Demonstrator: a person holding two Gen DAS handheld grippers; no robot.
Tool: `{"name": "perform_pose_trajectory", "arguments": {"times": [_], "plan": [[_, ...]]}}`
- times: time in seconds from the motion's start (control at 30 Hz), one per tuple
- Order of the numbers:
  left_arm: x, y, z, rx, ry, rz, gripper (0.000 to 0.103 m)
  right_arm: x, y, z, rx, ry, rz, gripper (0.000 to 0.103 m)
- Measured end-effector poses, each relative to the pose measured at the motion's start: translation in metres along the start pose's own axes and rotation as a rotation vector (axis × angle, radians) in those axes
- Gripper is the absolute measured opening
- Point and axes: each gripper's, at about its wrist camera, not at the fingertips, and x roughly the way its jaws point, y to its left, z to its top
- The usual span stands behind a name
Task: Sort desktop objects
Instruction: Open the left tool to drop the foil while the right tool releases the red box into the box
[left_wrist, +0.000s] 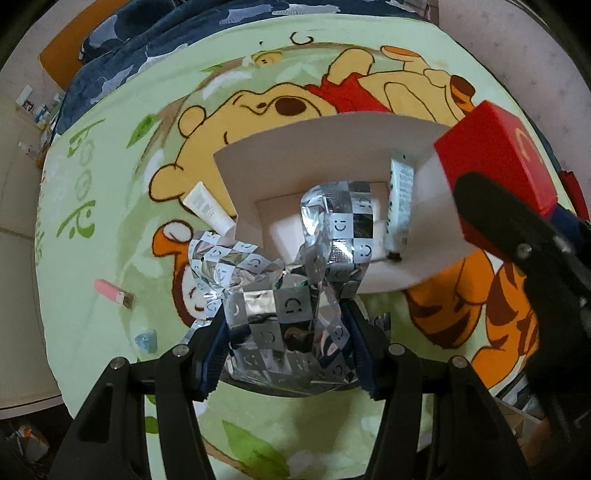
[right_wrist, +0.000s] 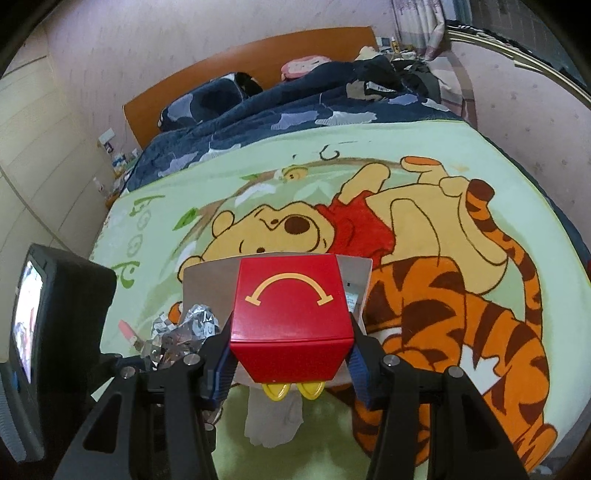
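My left gripper (left_wrist: 286, 314) is shut on a crinkled silver foil bag (left_wrist: 258, 266) with a checkered smiley print. It holds the bag at the near rim of an open white box (left_wrist: 332, 147); part of the foil hangs inside. A pale tube (left_wrist: 399, 199) leans on the box's right inner wall. My right gripper (right_wrist: 291, 325) is shut on a red box (right_wrist: 291, 295) with a yellow curved arrow. It holds that box just in front of the white box (right_wrist: 207, 280). In the left wrist view the red box (left_wrist: 495, 147) hovers above the white box's right corner.
All this is on a bed with a green cartoon blanket (left_wrist: 110, 184). A white tube (left_wrist: 207, 210) lies left of the box. A pink stick (left_wrist: 110, 291) and a small blue item (left_wrist: 146, 339) lie further left. A dark blue quilt (right_wrist: 277, 107) is heaped at the back.
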Motion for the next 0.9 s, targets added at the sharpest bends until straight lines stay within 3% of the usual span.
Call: {"name": "perform_pose_trajectory", "arguments": {"times": [0.2, 0.27, 0.37, 0.47, 0.57, 0.9], "plan": [[0.004, -0.006, 0.012, 0.035, 0.022, 0.028, 0.067, 0.018, 0.001, 0.006, -0.018, 0.046, -0.006, 0.053], [0.008, -0.006, 0.016, 0.031, 0.049, 0.024, 0.073, 0.023, -0.001, 0.009, -0.015, 0.059, -0.008, 0.053], [0.019, -0.005, 0.018, 0.017, 0.111, 0.0, 0.075, 0.028, -0.002, 0.011, -0.014, 0.077, -0.02, 0.053], [0.02, -0.007, 0.021, 0.042, 0.098, 0.039, 0.077, 0.031, -0.004, 0.012, -0.001, 0.079, -0.017, 0.053], [0.013, -0.007, 0.027, 0.049, 0.081, 0.042, 0.089, 0.032, -0.009, 0.014, 0.033, 0.079, -0.006, 0.053], [0.005, 0.006, 0.039, 0.025, 0.063, 0.037, 0.089, 0.023, -0.018, 0.018, 0.047, 0.045, -0.005, 0.053]]}}
